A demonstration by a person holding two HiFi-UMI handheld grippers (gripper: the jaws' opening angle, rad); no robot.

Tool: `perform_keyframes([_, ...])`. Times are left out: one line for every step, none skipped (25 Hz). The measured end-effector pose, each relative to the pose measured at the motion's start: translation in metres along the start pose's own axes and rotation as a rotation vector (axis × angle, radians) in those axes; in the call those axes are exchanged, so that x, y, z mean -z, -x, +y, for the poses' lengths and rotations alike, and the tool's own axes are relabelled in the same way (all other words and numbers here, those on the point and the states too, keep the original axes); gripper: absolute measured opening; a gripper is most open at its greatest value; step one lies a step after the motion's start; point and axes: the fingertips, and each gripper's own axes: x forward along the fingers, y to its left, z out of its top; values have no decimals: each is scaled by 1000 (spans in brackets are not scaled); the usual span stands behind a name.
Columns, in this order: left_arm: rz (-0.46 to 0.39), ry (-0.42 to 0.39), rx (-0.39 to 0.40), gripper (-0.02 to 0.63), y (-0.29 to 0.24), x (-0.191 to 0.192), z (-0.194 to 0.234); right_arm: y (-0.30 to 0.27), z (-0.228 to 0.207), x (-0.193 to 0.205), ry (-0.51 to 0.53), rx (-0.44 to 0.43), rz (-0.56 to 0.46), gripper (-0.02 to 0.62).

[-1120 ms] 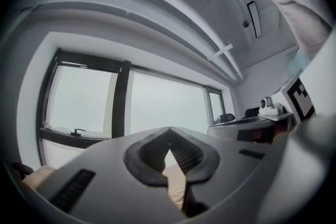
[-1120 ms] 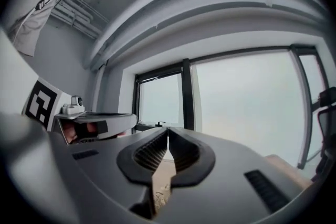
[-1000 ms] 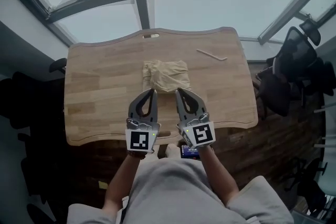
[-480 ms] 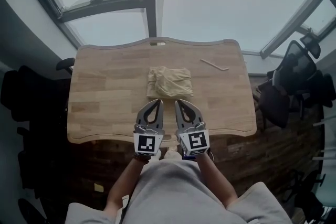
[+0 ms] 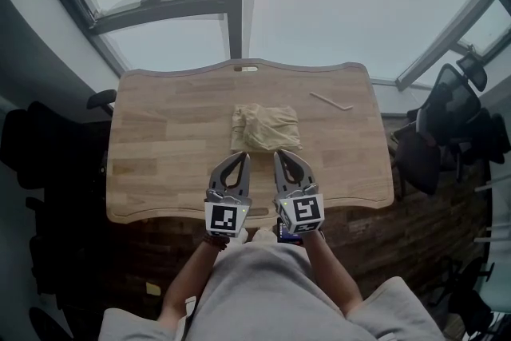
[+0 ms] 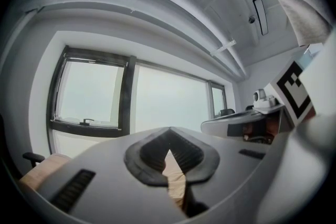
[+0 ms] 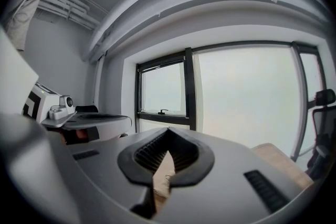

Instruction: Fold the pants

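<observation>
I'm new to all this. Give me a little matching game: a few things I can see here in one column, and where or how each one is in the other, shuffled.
Things
1. pants
2. thin rod
3. left gripper
4. black chair

Place or state
a. shut, above the near part of the table
b. folded bundle, mid-table
c. beside the table, at the right
d. lying near the table's far right corner

Pairs: 1-b, 2-d, 3-a, 4-c

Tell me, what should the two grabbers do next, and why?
Probably draw both back and stop. The pants lie in a small folded bundle on the table, and the left gripper and right gripper are shut and empty, close to its near edge.
</observation>
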Motion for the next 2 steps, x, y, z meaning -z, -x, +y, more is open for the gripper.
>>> perform_keyframes([4,0,4,6,0,1,3,-3,1,0,1,4,5,2])
perform_keyframes([8,0,8,6,0,2,7,-6,1,1,3,8,10,2])
